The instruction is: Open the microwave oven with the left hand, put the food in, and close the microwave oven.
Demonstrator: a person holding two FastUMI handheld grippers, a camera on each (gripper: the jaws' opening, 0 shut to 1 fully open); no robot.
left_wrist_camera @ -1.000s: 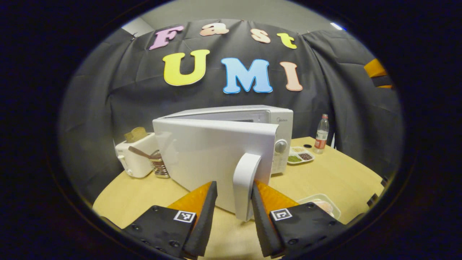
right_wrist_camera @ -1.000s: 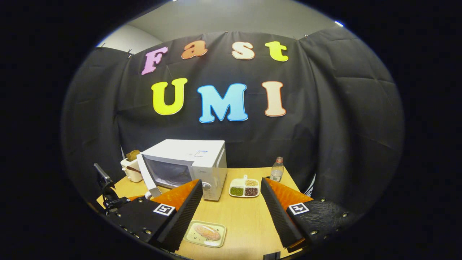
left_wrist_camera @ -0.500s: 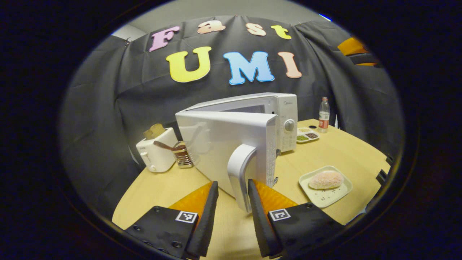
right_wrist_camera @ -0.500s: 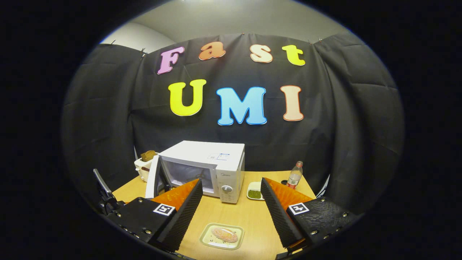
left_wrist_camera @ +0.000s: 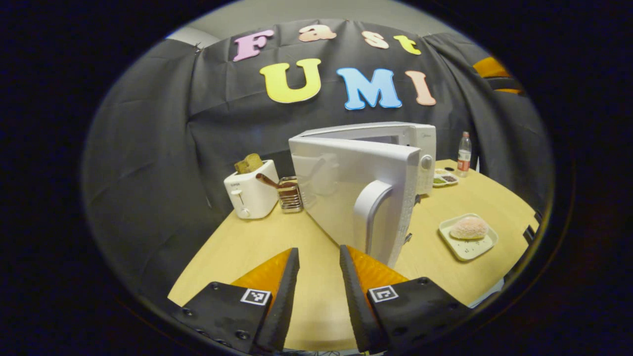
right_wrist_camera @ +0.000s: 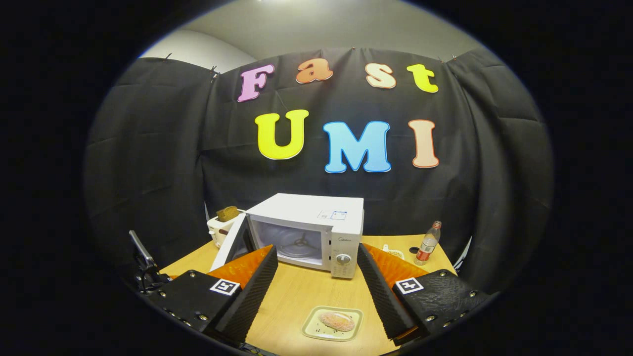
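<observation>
The microwave (right_wrist_camera: 316, 232) door (left_wrist_camera: 353, 190) stands swung open. The left gripper (left_wrist_camera: 319, 277), fingers slightly apart, holds nothing near the handle (left_wrist_camera: 373, 212). The right gripper (right_wrist_camera: 316, 287), fingers wide apart, hovers above the food (right_wrist_camera: 336, 320) on its tray (right_wrist_camera: 311, 330).

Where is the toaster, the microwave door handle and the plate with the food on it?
toaster (left_wrist_camera: 248, 197), left gripper view, on its white front side.
microwave door handle (left_wrist_camera: 369, 207), left gripper view, on the curved white grip.
plate (right_wrist_camera: 312, 330), right gripper view, on its bare left rim beside the food.

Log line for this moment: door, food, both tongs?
microwave door: open | food tray: on table, outside oven | left tongs: open, off door handle | right tongs: open, above tray
</observation>
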